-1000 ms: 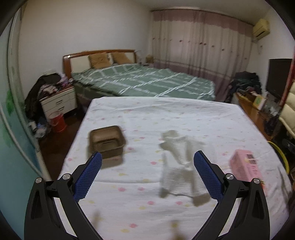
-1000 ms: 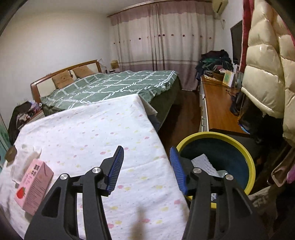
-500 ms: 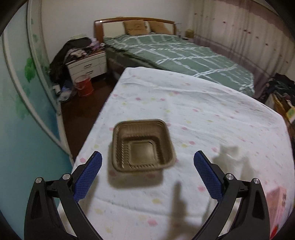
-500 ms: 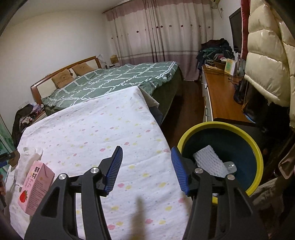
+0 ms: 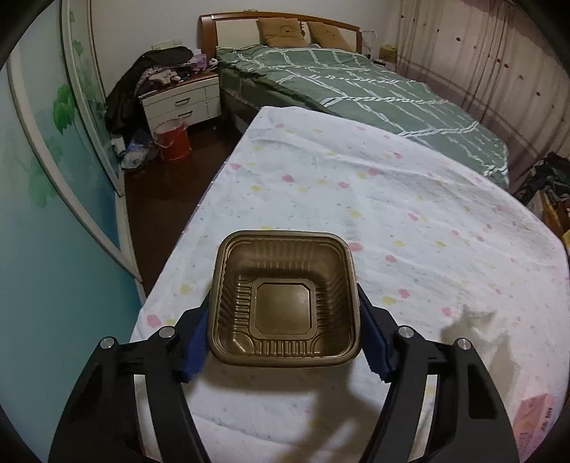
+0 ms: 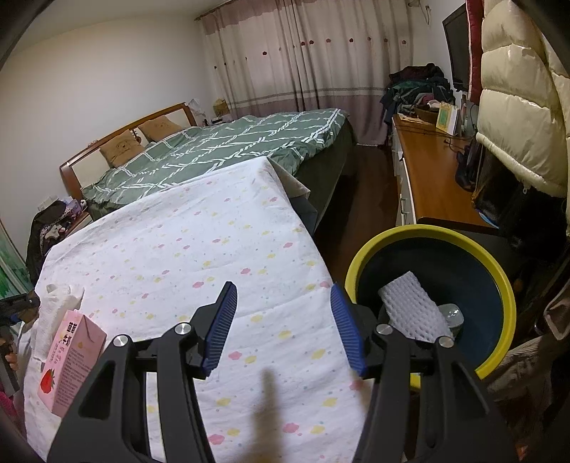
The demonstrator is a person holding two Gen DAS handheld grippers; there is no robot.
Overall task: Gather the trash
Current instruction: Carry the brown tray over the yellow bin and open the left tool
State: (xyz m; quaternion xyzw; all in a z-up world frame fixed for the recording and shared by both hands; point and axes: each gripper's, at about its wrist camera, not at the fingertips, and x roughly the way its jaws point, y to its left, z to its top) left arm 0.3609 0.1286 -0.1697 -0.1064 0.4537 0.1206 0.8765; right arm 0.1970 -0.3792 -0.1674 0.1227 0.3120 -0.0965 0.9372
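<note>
Tray (image 5: 285, 302): thin brown plastic, glossy, ribbed walls. Sheet (image 5: 374, 220): matt cloth, slightly wrinkled. Left gripper (image 5: 285, 342): matt black plastic, ridged blue pads (image 5: 197, 338). Carton (image 6: 69, 359): smooth pink printed paperboard. Bin (image 6: 498, 285): smooth plastic; foam net (image 6: 413, 310) inside, rough white mesh.

Setting: home bedroom. Far: bed (image 5: 356, 89) with green checked duvet, wooden headboard (image 5: 278, 21), pillows. Left: nightstand (image 5: 181, 103) piled with clothes. Full-length curtains (image 6: 310, 57); puffer coat (image 6: 516, 107) hanging right.

Bare sheet (image 6: 185, 249) ahead; carton (image 6: 69, 359) left; bin (image 6: 491, 270) right.
</note>
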